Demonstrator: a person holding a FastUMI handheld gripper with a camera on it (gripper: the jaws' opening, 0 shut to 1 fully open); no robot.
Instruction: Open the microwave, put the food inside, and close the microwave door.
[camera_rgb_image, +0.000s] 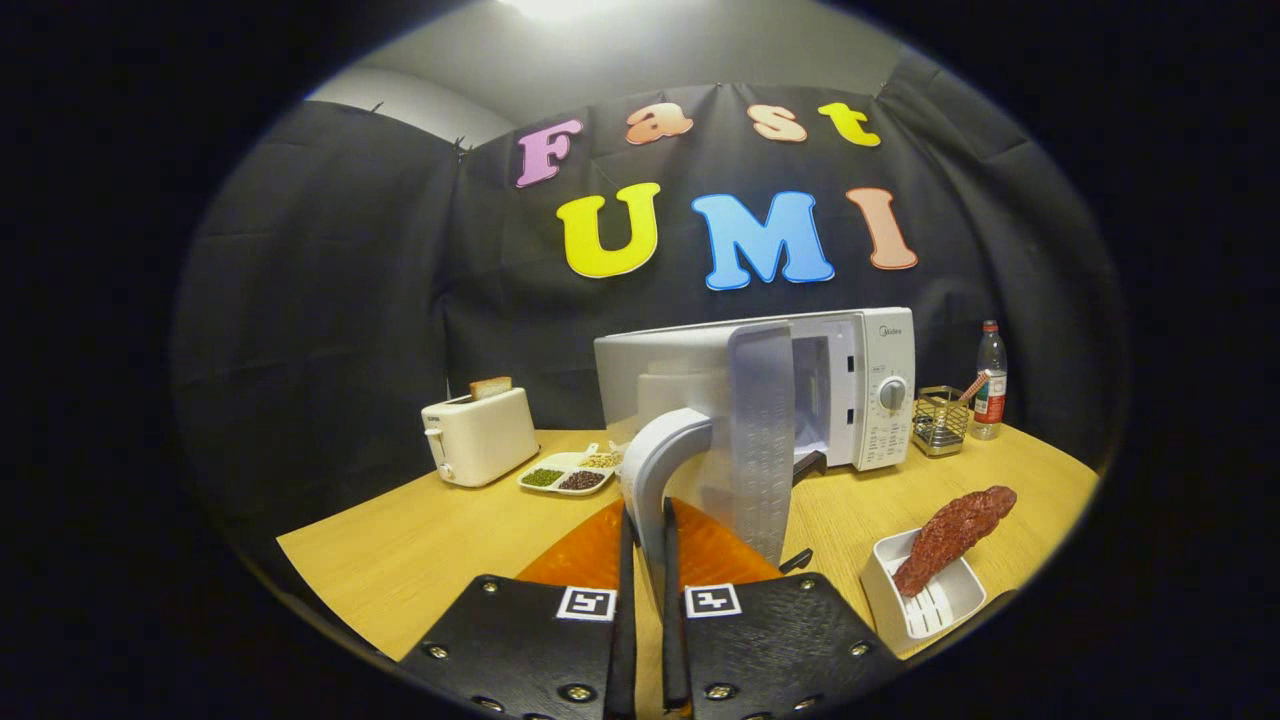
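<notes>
The white microwave stands at the back of the wooden table. Its door is swung out toward me, showing the cavity behind it. My gripper sits at the lower end of the curved door handle, fingers nearly together with the handle pinched between them. The food, a reddish-brown piece of meat, lies in a white tray to the right of the fingers, near the table's front edge.
A white toaster with a bread slice stands at the left. Beside it is a divided dish of beans. Right of the microwave are a wire basket and a bottle.
</notes>
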